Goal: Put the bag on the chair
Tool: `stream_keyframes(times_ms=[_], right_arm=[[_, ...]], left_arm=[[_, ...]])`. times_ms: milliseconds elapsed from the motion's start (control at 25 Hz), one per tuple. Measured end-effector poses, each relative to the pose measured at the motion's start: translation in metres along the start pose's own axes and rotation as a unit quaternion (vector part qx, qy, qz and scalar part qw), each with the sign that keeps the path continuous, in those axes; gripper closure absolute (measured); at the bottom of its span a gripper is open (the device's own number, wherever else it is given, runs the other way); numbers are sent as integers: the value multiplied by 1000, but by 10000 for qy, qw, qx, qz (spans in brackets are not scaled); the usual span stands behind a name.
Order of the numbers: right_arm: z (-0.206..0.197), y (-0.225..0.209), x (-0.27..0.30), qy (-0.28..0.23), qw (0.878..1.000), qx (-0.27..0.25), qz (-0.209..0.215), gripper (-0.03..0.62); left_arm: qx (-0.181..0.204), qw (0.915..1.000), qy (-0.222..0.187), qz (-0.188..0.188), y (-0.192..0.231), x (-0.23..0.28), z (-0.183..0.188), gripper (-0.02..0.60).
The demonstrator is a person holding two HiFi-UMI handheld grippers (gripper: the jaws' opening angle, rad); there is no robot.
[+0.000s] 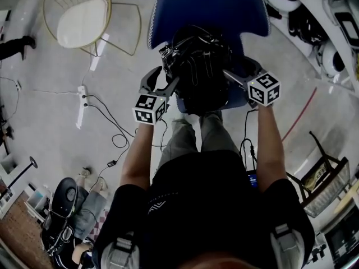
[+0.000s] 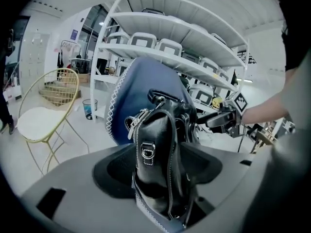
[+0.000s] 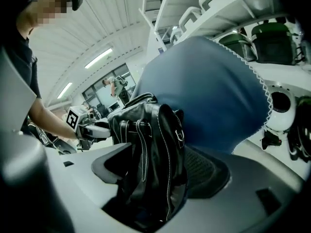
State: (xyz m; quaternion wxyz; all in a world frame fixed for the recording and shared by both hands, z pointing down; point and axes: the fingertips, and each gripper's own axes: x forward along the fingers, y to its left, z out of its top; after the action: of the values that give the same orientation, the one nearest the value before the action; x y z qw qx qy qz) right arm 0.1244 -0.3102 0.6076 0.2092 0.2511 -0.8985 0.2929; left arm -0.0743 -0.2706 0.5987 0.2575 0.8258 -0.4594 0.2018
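A black leather bag (image 1: 199,66) stands on the seat of a blue chair (image 1: 208,7), in front of its backrest. My left gripper (image 1: 164,74) holds the bag's left end and my right gripper (image 1: 231,76) holds its right end. In the left gripper view the zippered end of the bag (image 2: 163,154) fills the gap between the jaws and touches both pads, with the chair's stitched edge (image 2: 146,210) beneath it and the right gripper (image 2: 221,119) beyond. The right gripper view shows the bag (image 3: 150,154) pinched between the pads, the blue backrest (image 3: 209,91) behind and the left gripper (image 3: 92,129) opposite.
A gold wire chair (image 1: 81,18) with a white cushion stands at the far left. A power strip (image 1: 82,102) and cables lie on the floor. White shelving (image 2: 170,42) with equipment rises behind the blue chair. A wire rack (image 1: 322,178) is at the right, and a person crouches at the lower left (image 1: 73,212).
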Motion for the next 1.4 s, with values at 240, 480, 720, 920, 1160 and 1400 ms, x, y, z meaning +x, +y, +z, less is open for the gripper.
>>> stream_keyframes(times_ms=[240,480,720,920,1160,1400], right_arm=[[16,16,-15,-154,9994,-179,-241,281],[33,45,-24,-480,9981,-35,-389,283],[38,89,-19,-528,9981,0,-307,284],[52,120,-15,-824,9953,409,-287,284],[60,161,-13,-845,9961,177,-209,323],[63,199,-25,-1183,9921,251,-331,511]], left_arm=[[13,9996,-240,-145,-14,-28,16,369],[-135,9986,-390,-317,-29,-52,28,481],[73,9981,-272,-548,-58,-59,32,520],[228,9969,-230,-723,-80,-65,38,529],[154,9976,-177,-652,-87,-77,43,536],[-12,9979,-346,-540,-92,-100,47,545]])
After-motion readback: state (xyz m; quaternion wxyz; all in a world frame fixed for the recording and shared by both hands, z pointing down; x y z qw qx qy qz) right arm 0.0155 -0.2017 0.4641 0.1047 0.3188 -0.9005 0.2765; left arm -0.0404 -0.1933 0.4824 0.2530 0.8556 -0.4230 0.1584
